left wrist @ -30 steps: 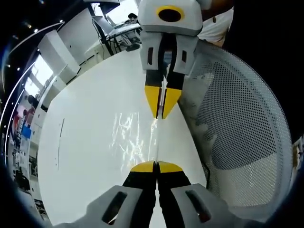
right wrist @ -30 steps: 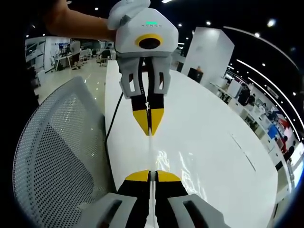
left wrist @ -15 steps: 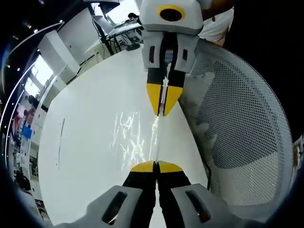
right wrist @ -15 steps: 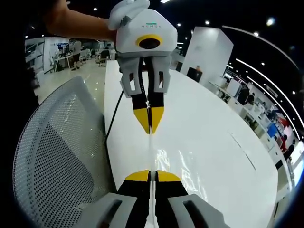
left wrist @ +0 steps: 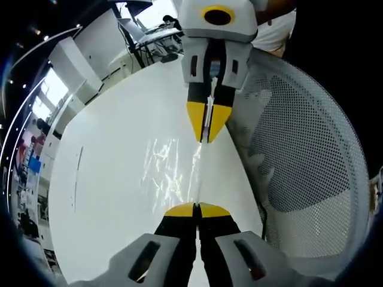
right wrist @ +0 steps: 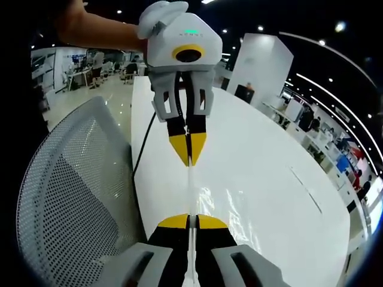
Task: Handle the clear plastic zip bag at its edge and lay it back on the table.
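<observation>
Both tools, left tool (left wrist: 196,210) and right tool (right wrist: 190,221), pinch the clear zip bag's (left wrist: 164,170) edge taut; it hangs over the worktop (left wrist: 108,149), ready for lowering.

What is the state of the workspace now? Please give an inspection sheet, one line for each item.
Surface: long glossy white table, bare where visible.
Job's things: clear plastic zip bag, stretched by one edge between both tools, hanging above the table.
Clutter: nothing seen.
Grippers: left tool shut on the bag's edge; right tool shut on the same edge at the other end.
Cables: thin black cable along the table's edge.
Surroundings: white mesh chair back beside the table; open office with desks and ceiling lights.
</observation>
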Tool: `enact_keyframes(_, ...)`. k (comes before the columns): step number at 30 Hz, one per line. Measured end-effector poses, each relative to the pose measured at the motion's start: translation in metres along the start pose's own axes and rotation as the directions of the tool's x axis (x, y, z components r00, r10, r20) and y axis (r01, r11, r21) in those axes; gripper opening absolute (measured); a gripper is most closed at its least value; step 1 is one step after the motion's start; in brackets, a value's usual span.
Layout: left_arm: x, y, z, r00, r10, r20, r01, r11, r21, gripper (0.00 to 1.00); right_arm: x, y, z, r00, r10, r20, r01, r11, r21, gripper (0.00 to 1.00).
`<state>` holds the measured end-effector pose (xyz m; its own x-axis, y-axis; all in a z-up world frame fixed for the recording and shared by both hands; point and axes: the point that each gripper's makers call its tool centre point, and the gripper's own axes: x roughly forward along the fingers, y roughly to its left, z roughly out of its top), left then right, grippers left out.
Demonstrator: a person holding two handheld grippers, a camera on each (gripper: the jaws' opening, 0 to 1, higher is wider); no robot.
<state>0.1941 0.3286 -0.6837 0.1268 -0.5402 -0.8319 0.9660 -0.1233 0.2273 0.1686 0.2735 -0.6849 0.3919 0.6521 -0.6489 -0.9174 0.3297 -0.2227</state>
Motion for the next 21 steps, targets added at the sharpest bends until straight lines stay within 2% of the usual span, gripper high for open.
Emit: enact_keyframes(21,-0.0045,0.0000,-0.0078,1.000,0.006,-0.017,-0.006,1.000,-0.014,0.00,-0.0032,0.0019,-0.0006,1.000,0.001,-0.003,-0.001,1.000,-0.002,0.00)
